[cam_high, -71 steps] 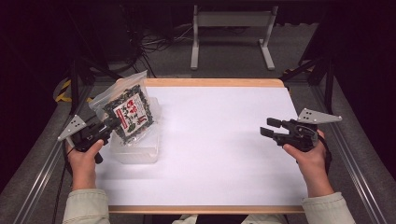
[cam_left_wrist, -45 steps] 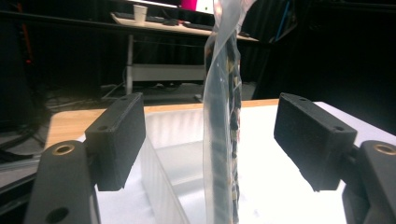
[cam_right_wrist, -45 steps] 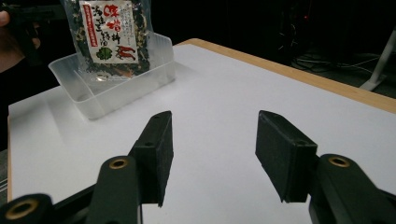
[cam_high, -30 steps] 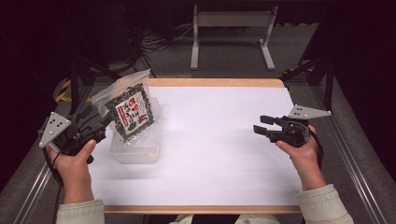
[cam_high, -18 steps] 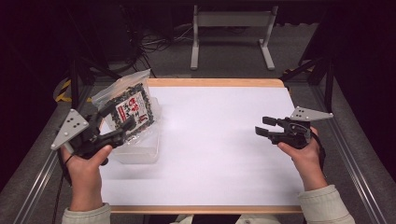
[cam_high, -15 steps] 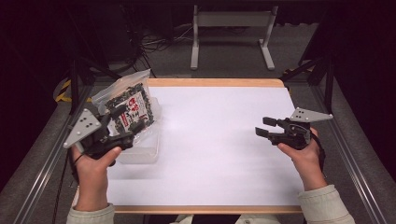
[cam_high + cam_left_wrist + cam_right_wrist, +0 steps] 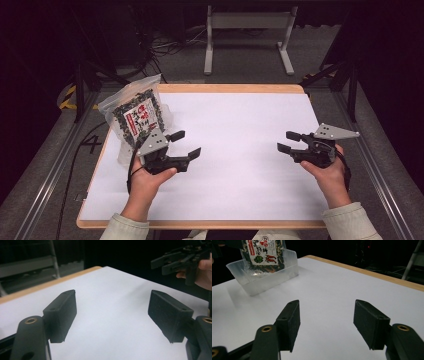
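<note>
- Left tool is held over the white desk, jaws spread and empty.
- Right tool is likewise released, at the desk's right side.
- Farther back, the snack bag stands upright in a clear tray at the left edge, just beside the left tool.

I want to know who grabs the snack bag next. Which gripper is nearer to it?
Left. The left gripper hovers just right of the snack bag standing in its clear tub; the right gripper hangs open far across the table.
</note>
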Demonstrator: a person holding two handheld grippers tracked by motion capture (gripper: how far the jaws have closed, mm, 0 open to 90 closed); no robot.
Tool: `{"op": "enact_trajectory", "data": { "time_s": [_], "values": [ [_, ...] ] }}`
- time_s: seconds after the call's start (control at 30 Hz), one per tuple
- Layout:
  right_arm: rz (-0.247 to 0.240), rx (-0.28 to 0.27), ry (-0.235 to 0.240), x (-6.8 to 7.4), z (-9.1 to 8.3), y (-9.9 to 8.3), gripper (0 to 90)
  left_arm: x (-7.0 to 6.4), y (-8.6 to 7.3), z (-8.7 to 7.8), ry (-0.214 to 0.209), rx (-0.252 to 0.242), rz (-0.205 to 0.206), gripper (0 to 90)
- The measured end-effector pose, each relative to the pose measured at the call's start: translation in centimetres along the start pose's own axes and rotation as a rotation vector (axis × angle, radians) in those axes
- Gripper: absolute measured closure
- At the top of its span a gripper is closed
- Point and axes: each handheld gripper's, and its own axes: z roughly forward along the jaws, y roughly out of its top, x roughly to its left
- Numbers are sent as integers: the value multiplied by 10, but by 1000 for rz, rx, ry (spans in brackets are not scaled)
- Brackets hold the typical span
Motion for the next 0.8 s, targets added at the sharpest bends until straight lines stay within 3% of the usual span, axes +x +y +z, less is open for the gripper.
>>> {"op": "enact_trajectory", "data": {
  "time_s": [0.17, 0.2, 0.33, 0.47, 0.63, 0.8],
  "values": [
    [8, 11, -6, -2, -3, -10, 380, -3, -18, 22, -28, 50, -20, 241],
    [9, 15, -6, -3, -3, -12, 379, -4, -22, 27, -33, 63, -6, 240],
    [16, 28, -14, -4, -5, -24, 376, -6, -33, 40, -64, 67, -16, 240],
    [13, 42, -16, -4, -6, -33, 374, -7, -50, 53, -75, 111, -33, 242],
    [26, 65, -23, -4, -6, -49, 366, -12, -58, 63, -86, 155, -34, 238],
    [12, 94, -37, -3, -4, -60, 359, -19, -65, 73, -100, 213, 0, 230]
  ]
}}
